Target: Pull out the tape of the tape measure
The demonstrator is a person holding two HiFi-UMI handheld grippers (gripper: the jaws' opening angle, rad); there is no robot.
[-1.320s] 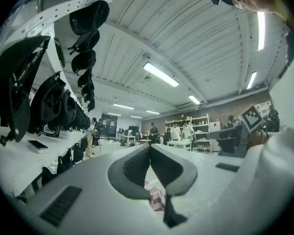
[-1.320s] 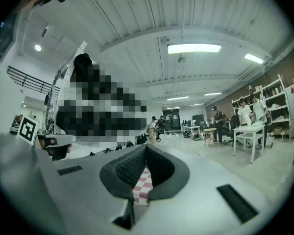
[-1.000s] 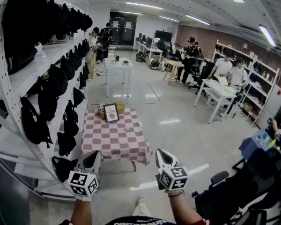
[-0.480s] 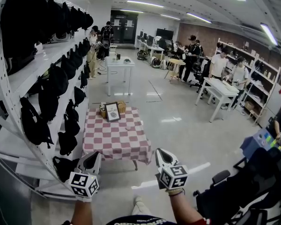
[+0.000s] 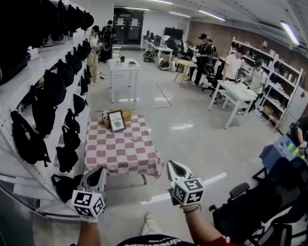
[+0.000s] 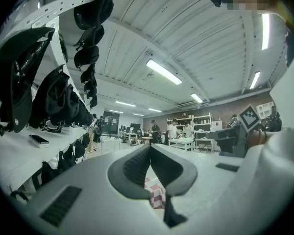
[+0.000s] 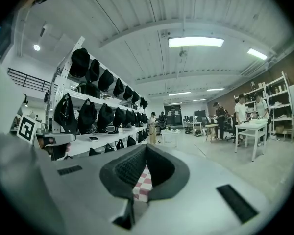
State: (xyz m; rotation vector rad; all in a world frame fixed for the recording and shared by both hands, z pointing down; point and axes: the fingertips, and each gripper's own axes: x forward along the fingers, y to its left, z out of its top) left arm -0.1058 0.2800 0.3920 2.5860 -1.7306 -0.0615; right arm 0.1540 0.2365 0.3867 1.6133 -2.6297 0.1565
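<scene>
Red-and-white checked cloth covers the table (image 5: 124, 151) at centre-left of the head view, and the task looks unstarted: no tape measure can be made out, on the table or elsewhere. The left gripper (image 5: 96, 176) and right gripper (image 5: 175, 169) hang at the lower edge, short of the table, both clenched on nothing. A framed sign (image 5: 116, 121) stands at the table's far end, its print too small to read.

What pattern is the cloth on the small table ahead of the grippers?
The tablecloth has red-and-white checks, which show most clearly in the head view.
</scene>
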